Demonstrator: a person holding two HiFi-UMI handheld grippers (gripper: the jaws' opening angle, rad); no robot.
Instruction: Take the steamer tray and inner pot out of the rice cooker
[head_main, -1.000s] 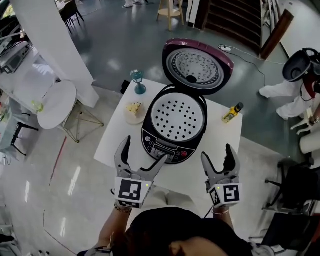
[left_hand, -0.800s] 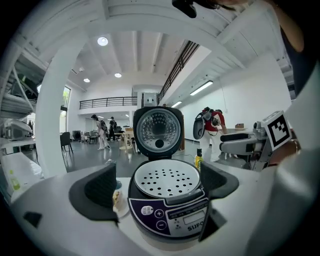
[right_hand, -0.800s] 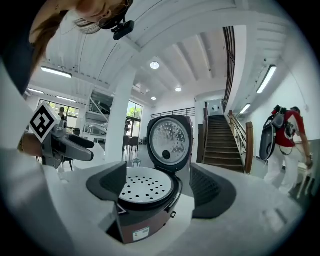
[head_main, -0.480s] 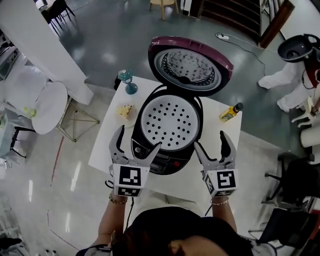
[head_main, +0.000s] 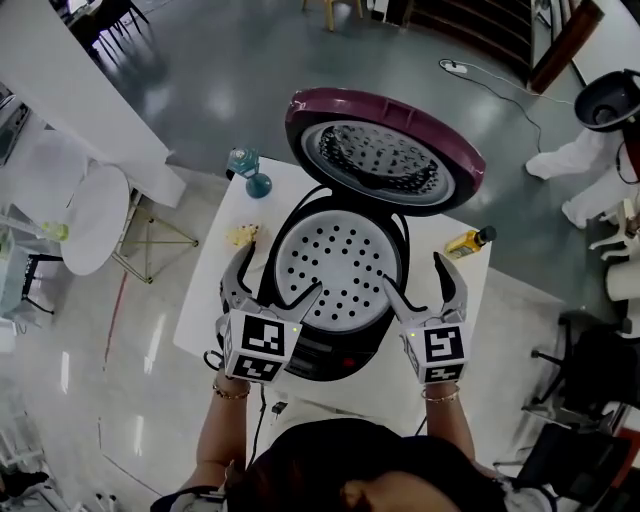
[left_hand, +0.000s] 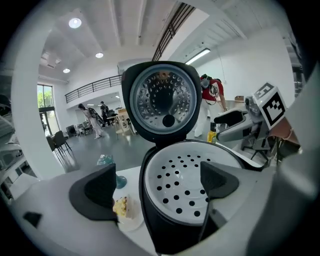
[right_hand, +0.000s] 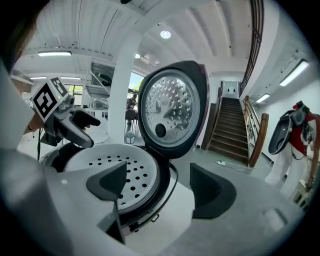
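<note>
The black rice cooker stands on the white table with its maroon lid swung up. A white perforated steamer tray fills its mouth; the inner pot under it is hidden. My left gripper is open, one jaw over the tray's left edge, the other outside the cooker wall. My right gripper is open too, straddling the cooker's right rim. In the left gripper view the tray lies between the jaws of that gripper. The right gripper view shows the tray left of the open right gripper.
A small plate with food and a teal glass ornament sit left of the cooker. A yellow bottle lies at the table's right edge. A round white side table stands to the left. A person in white is at far right.
Both grippers moved forward from the table's near edge to either side of the cooker's rim. They stayed open. The view shifted, bringing the cooker closer.
</note>
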